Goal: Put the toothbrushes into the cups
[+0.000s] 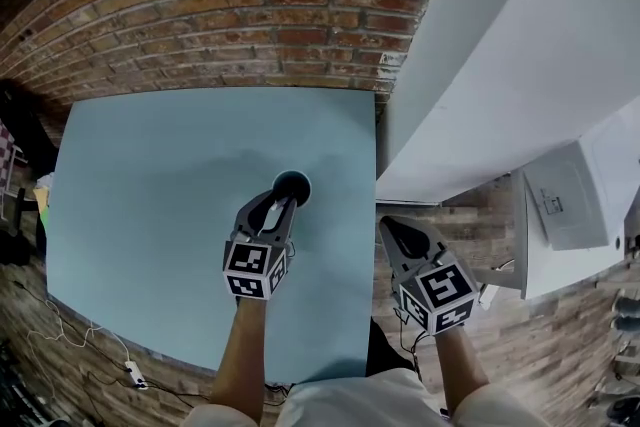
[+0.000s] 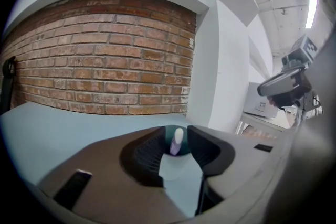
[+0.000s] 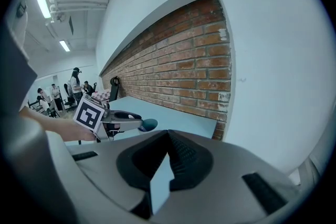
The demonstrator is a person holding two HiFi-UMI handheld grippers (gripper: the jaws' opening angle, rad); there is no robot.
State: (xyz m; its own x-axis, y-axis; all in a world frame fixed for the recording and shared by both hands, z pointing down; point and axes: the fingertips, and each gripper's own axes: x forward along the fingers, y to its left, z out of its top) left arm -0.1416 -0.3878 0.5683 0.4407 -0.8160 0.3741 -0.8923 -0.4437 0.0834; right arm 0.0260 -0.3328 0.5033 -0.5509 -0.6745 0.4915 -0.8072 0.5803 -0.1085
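A dark teal cup [image 1: 291,185] stands on the light blue table [image 1: 150,215], just right of its middle. My left gripper [image 1: 282,205] reaches to the cup's near rim with its jaws open. In the left gripper view a toothbrush [image 2: 177,139] with a white and purple end stands in the cup [image 2: 169,132], seen in the gap of the left gripper [image 2: 176,132]; the pads do not press on it. My right gripper [image 1: 395,228] hangs off the table's right edge, shut and holding nothing [image 3: 168,136]. From there the left gripper [image 3: 128,122] and the cup [image 3: 148,124] show at the left.
A red brick wall [image 1: 250,5] runs along the table's far edge. A white pillar [image 1: 500,45] stands at the right, with a white box [image 1: 565,200] beside it. Cables and a plug [image 1: 130,370] lie on the floor at the lower left. People stand far off [image 3: 55,93].
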